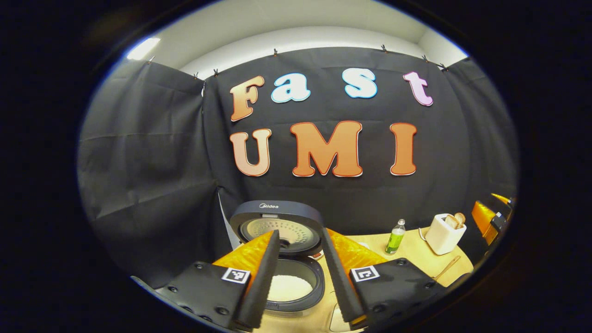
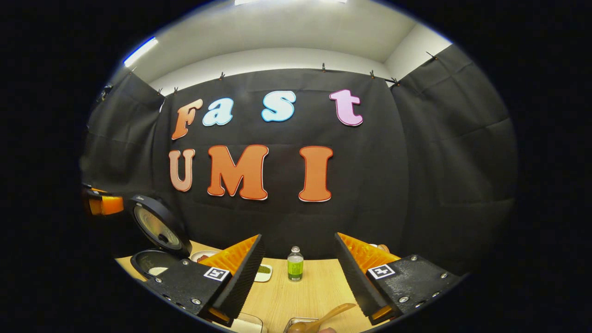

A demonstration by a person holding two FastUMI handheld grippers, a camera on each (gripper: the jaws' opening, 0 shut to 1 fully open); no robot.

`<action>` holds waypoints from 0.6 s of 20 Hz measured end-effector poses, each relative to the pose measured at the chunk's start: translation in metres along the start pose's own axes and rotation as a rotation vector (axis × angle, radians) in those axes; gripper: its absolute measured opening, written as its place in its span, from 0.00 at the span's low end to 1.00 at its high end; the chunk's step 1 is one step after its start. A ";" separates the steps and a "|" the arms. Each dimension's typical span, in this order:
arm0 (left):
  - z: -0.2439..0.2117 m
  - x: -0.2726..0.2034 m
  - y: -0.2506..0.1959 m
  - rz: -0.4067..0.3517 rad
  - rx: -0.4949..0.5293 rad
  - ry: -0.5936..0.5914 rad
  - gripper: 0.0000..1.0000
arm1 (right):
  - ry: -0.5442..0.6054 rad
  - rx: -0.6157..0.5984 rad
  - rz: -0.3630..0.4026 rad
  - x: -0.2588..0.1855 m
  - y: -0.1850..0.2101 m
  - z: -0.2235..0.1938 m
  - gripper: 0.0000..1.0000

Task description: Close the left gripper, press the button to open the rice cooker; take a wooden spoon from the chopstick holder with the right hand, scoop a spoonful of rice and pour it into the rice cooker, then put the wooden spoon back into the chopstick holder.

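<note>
- The rice cooker [image 1: 289, 259] is the landmark: its lid [image 1: 277, 226] stands raised behind the pot, and white rice [image 1: 286, 287] lies in the inner pot, so the opening step looks done.
- The left gripper [image 1: 299, 277] hovers just in front of the cooker with its fingers spread wide on either side of the pot mouth, gripping nothing; I judge it is simply held out of the way, since pressing the button called for closed fingers.
- The right gripper [image 2: 299, 277] is well to the right of the cooker, over the wooden table [image 2: 314, 286], its fingers also wide apart and empty.
- The wooden spoon [image 2: 323, 318] lies low below that gripper, far right of the cooker, beside a clear container [image 2: 296, 323] whose contents I cannot make out. Its long axis runs diagonally, handle up and to the right, bowl down and to the left.
- The chopstick holder [image 1: 445, 233] stands to the right of the cooker, past a green bottle [image 1: 396, 237]; wooden utensils poke up from it.
- With the spoon out of the holder and unheld, returning it seems still to remain.
</note>
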State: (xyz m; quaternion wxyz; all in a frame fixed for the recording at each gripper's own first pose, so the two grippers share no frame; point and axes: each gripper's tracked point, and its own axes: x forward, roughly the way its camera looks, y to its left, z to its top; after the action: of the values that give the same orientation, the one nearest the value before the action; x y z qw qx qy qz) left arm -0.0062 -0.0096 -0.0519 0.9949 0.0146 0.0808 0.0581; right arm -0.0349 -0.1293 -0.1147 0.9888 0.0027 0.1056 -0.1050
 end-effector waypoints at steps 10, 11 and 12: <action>-0.007 -0.020 -0.006 0.084 0.066 -0.055 0.94 | 0.160 0.002 -0.024 -0.005 -0.033 -0.072 0.94; -0.009 -0.020 -0.008 0.085 0.080 -0.054 0.95 | 0.185 0.004 -0.031 -0.006 -0.038 -0.083 0.93; -0.012 -0.021 -0.015 0.079 0.091 -0.047 0.96 | 0.209 0.009 -0.035 -0.007 -0.043 -0.094 0.93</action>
State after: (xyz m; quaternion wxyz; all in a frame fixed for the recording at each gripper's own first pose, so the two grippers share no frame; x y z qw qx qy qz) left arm -0.0272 -0.0270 -0.0615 0.9918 0.0643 0.0595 0.0933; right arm -0.0697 -0.1677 -0.2043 0.9704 0.0165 0.2078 -0.1221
